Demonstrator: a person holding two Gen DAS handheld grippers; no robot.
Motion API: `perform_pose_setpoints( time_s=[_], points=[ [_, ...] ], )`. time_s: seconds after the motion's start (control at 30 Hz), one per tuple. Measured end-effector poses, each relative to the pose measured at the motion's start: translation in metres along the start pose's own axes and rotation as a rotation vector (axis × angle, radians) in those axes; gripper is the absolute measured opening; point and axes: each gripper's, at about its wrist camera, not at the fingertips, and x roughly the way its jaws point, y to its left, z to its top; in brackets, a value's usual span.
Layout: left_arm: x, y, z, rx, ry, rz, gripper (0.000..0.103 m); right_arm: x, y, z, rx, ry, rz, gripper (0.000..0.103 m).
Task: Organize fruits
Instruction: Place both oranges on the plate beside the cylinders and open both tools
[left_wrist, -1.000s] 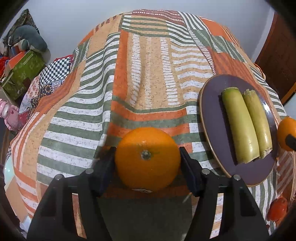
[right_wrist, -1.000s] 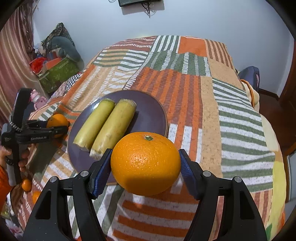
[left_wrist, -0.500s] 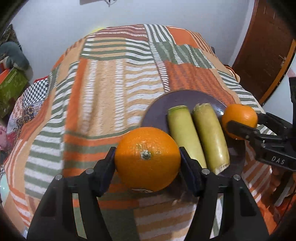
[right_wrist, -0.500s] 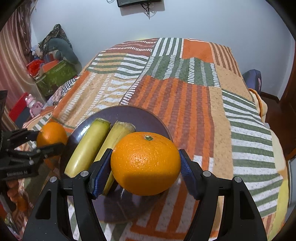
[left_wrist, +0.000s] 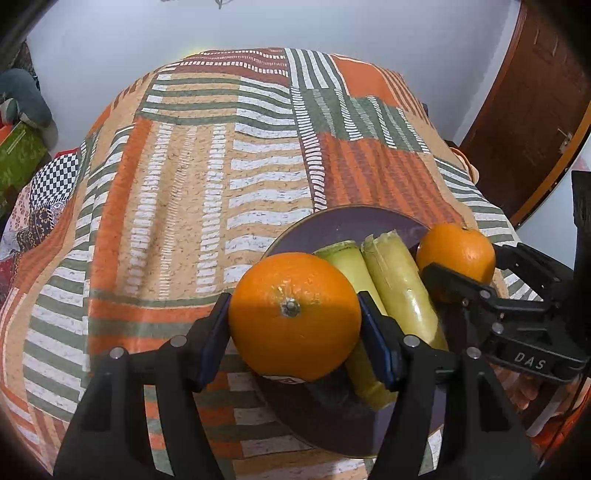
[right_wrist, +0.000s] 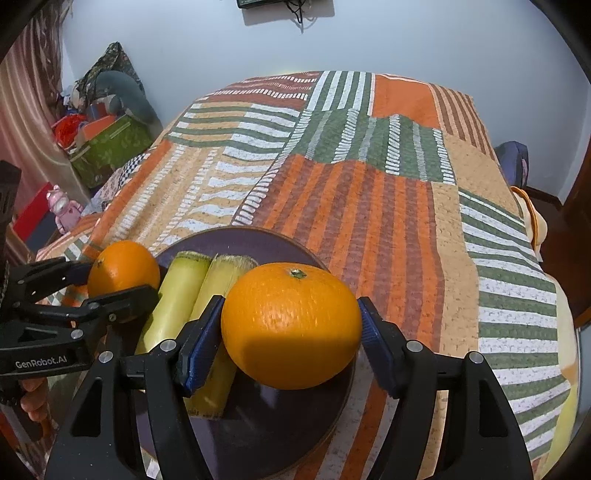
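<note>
My left gripper (left_wrist: 293, 314) is shut on an orange (left_wrist: 295, 317), stem toward the camera, over the near left rim of a dark purple plate (left_wrist: 343, 225). Two yellow-green cut fruit pieces (left_wrist: 399, 280) lie side by side on the plate. My right gripper (right_wrist: 291, 314) holds a second orange (right_wrist: 291, 325) low over the plate's (right_wrist: 258, 240) right half. Its jaws are opening, though both blue pads still touch the fruit. Each view shows the other gripper with its orange beside the cut pieces (right_wrist: 173, 295).
The plate sits near the front of a bed with a striped patchwork cover (right_wrist: 369, 206). A green box (right_wrist: 110, 147) and a pink toy (right_wrist: 62, 210) stand on the floor at the left. A brown door (left_wrist: 535, 110) is at the right.
Both grippers have closed in on the plate from opposite sides, each carrying its orange. The plate and cut pieces now lie right under the fingers in both views.
</note>
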Motion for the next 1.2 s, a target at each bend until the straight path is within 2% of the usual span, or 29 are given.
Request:
perform_pose_setpoints(
  time_s=[0.17, 0.3, 0.4, 0.57, 1.0, 1.2],
  points=[
    [0.0, 0.005, -0.001, -0.022, 0.02, -0.005, 0.067, -0.003, 0.002, -0.002, -0.031, 0.017, -0.001, 0.07],
    [-0.005, -0.002, -0.005, 0.036, 0.022, 0.029, 0.073, -0.008, 0.007, -0.007, -0.067, 0.016, -0.012, 0.077],
    [-0.009, -0.011, -0.011, 0.086, 0.025, 0.048, 0.076, -0.012, 0.012, -0.009, -0.089, 0.01, -0.021, 0.077],
    [-0.025, -0.015, -0.019, 0.094, 0.007, 0.059, 0.076, -0.028, 0.015, -0.01, -0.098, -0.016, -0.046, 0.077],
    [-0.146, -0.036, -0.048, 0.113, -0.15, 0.065, 0.076, -0.115, 0.029, -0.024, -0.056, -0.12, -0.061, 0.077],
    [-0.185, -0.035, -0.076, 0.09, -0.17, 0.055, 0.078, -0.151, 0.046, -0.04, -0.077, -0.169, -0.068, 0.082]
  ],
)
